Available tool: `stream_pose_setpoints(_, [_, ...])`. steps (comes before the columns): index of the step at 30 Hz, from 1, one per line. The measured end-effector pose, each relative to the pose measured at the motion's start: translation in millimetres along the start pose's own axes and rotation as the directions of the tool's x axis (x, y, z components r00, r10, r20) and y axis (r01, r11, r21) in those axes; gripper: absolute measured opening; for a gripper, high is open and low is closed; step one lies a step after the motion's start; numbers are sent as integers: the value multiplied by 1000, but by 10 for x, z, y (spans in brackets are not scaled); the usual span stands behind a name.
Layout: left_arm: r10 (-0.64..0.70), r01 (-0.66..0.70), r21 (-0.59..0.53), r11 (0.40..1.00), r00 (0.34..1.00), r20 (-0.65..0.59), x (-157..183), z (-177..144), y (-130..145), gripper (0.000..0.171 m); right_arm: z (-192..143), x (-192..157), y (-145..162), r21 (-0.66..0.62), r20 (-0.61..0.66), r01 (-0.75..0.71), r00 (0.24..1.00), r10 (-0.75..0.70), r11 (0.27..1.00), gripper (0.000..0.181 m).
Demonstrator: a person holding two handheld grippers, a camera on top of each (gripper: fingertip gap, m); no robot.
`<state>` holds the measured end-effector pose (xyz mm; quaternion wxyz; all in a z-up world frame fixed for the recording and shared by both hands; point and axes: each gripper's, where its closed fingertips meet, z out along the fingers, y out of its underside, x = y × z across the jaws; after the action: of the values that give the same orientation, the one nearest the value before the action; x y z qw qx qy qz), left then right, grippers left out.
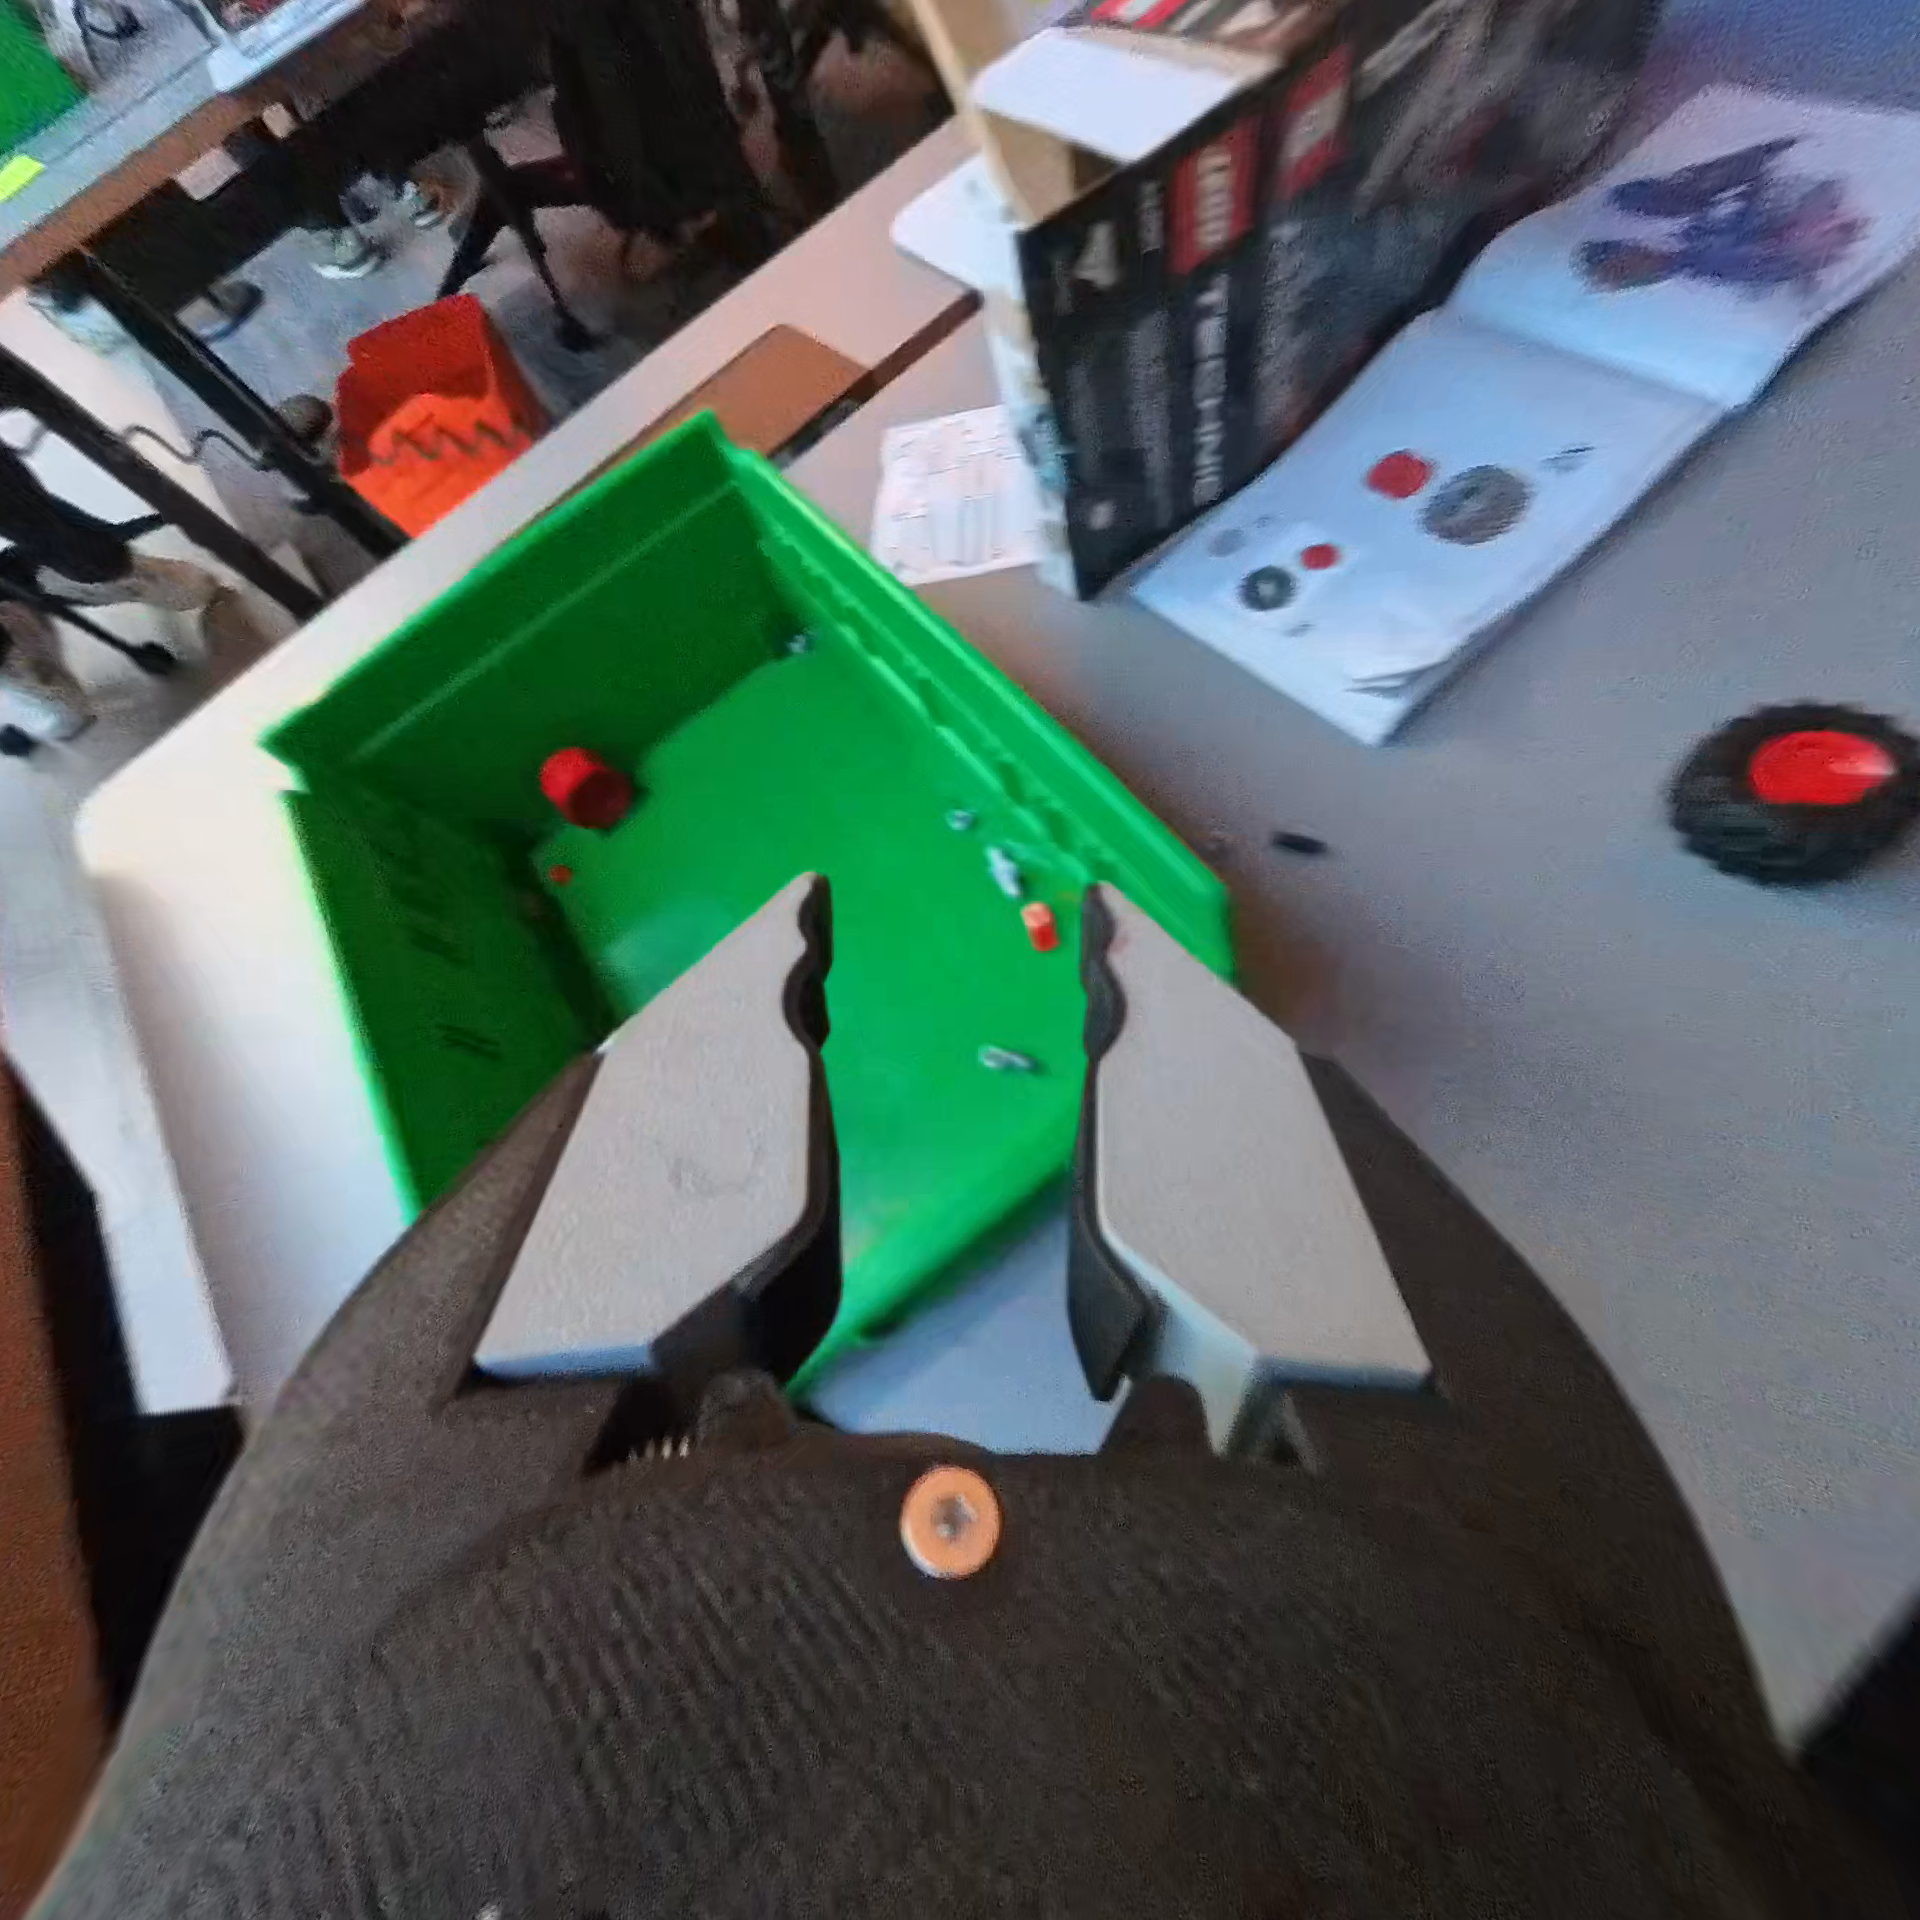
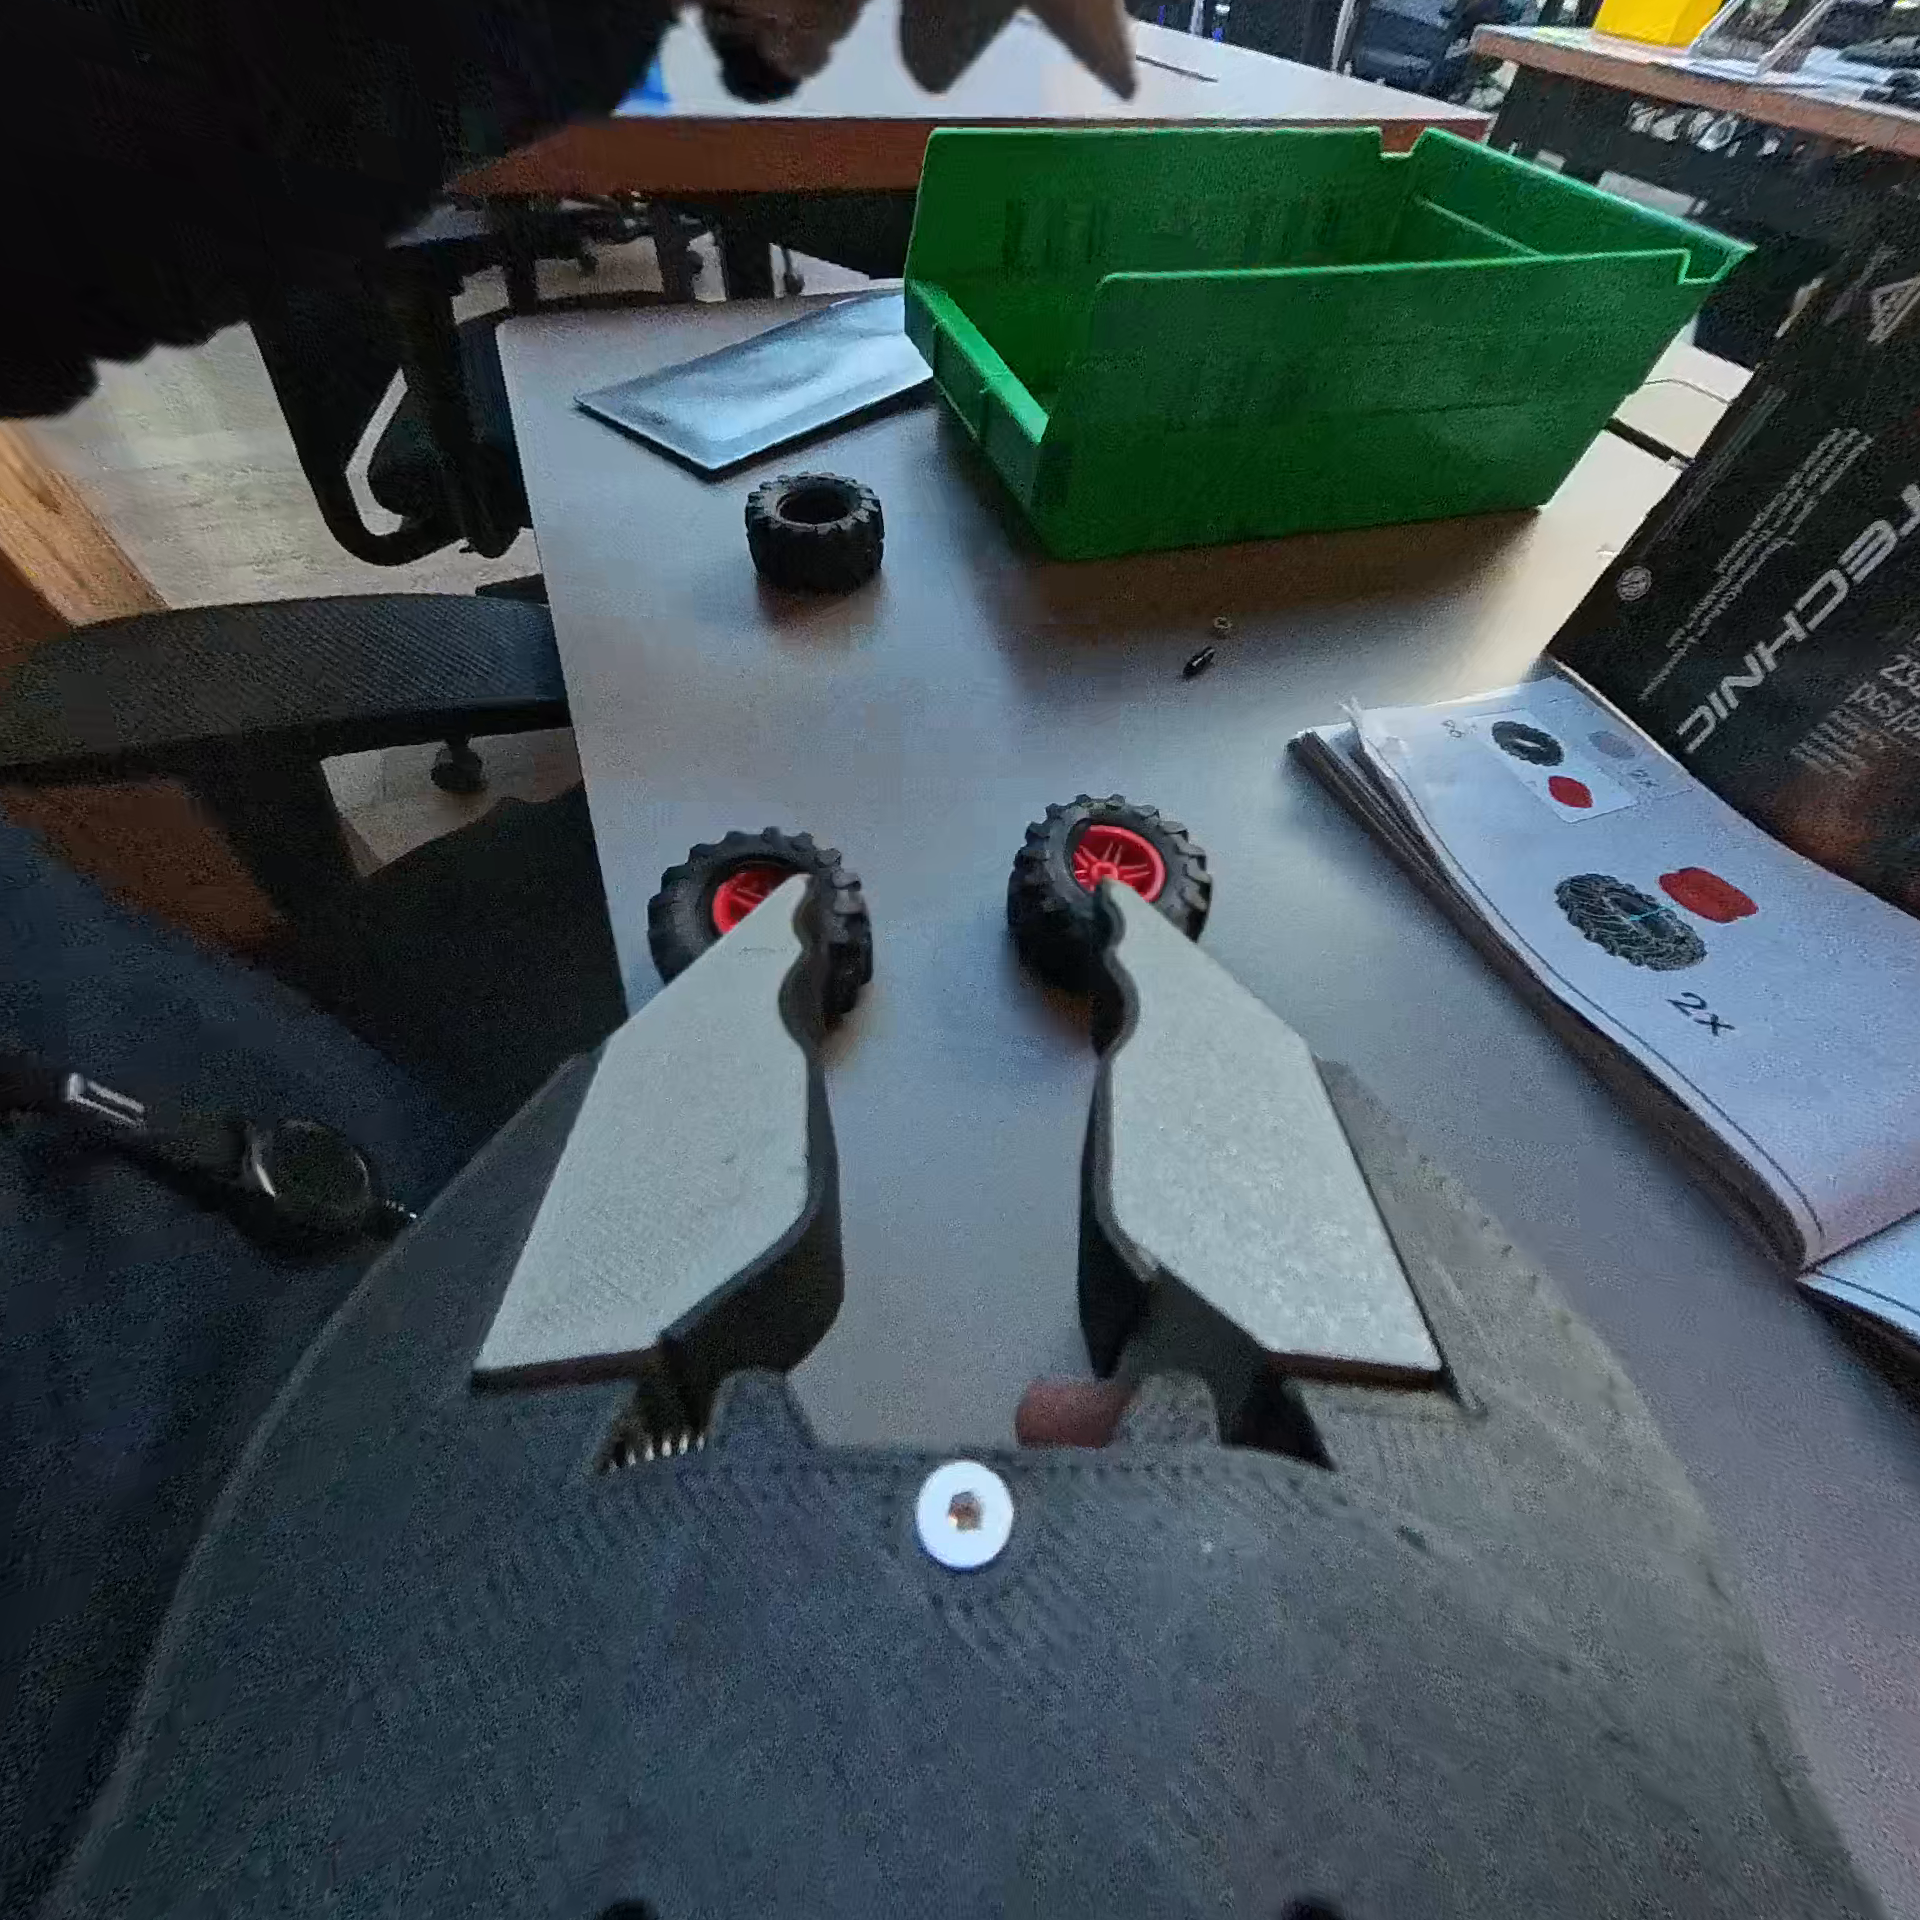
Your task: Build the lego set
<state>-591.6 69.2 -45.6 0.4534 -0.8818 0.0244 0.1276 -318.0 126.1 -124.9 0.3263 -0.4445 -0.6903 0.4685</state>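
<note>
Green bin [image 1: 727, 831] sits under the left gripper [image 1: 956, 914], jaws apart, empty. Red hub [image 1: 584, 787] lies ahead-left of them; bare tyre [image 2: 814, 530] waits on the tabletop [image 2: 935, 707]. Right gripper [image 2: 951, 904] jaws apart, between two finished wheels [image 2: 1110, 878]. Suggest gripping the hub squarely across its sides.

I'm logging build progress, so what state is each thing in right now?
Left tongs: open, empty, over the bin.
Right tongs: open, empty.
Green bin: nearly empty, a red hub and few small pieces inside.
Two wheels: red hubs fitted, on the table.
Bare tyre: no hub, lying flat.
Set box: end flap open.
Instruction booklet: open.
</note>
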Motion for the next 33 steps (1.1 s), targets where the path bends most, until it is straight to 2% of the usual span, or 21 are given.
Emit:
stream_pose_setpoints(3, [92,-81,-134,988,993,75,-813,694,-78,48,3,15,-45,26,-8,6,1000,-6,1000,45])
stream_pose_setpoints(5, [92,-69,-266,962,993,72,-1233,1203,74,49,4,15,-57,38,-17,8,1000,-7,999,44])
stream_pose_setpoints(7, [-16,47,-402,915,997,79,-1515,1618,332,53,4,11,-42,34,-22,1,1000,0,999,44])
stream_pose_setpoints(9, [-149,181,-467,866,983,104,-1643,1894,484,58,2,18,-16,27,-28,-16,999,17,1000,43])
stream_pose_setpoints(11, [-269,287,-454,844,957,105,-1650,2075,455,58,-8,16,-7,26,-17,-32,999,32,999,43])
stream_pose_setpoints(12, [-304,312,-472,825,948,96,-1631,2131,472,46,-18,28,-13,28,-17,-37,999,37,999,43])
stream_pose_setpoints(15, [-269,303,-555,775,952,144,-1701,2214,662,29,-53,66,-58,49,-7,-44,999,45,998,41])
stream_pose_setpoints(16, [-243,289,-578,763,957,158,-1716,2228,730,30,-68,88,-66,53,-12,-42,999,42,998,41])
stream_pose_setpoints(19, [-208,259,-556,790,966,154,-1682,2241,716,30,-144,139,-74,69,-34,-36,999,38,997,40])
stream_pose_setpoints(21, [-159,206,-523,827,978,134,-1607,2139,602,30,-195,114,-64,72,-24,-46,999,48,996,39])
stream_pose_setpoints(24, [-52,69,-356,932,997,57,-1276,1703,154,30,-250,-13,-36,51,27,-56,998,55,997,40])
stream_pose_setpoints(26, [30,-39,-186,982,998,-51,-762,1228,-149,29,-272,-101,-47,46,52,-46,998,43,998,41])
stream_pose_setpoints(27, [53,-67,-100,993,990,-133,-392,962,-244,29,-276,-144,-67,46,65,-45,997,42,998,43])
stream_pose_setpoints(30, [88,-64,86,994,949,-303,736,295,-242,29,-262,-301,-189,69,125,-63,991,54,996,45])
stream_pose_setpoints(32, [74,-4,195,981,934,-351,1366,93,-142,29,-208,-424,-246,62,180,-89,981,76,994,48])
stream_pose_setpoints(33, [59,21,212,977,930,-363,1608,65,-43,29,-165,-475,-258,43,204,-100,975,89,994,48])
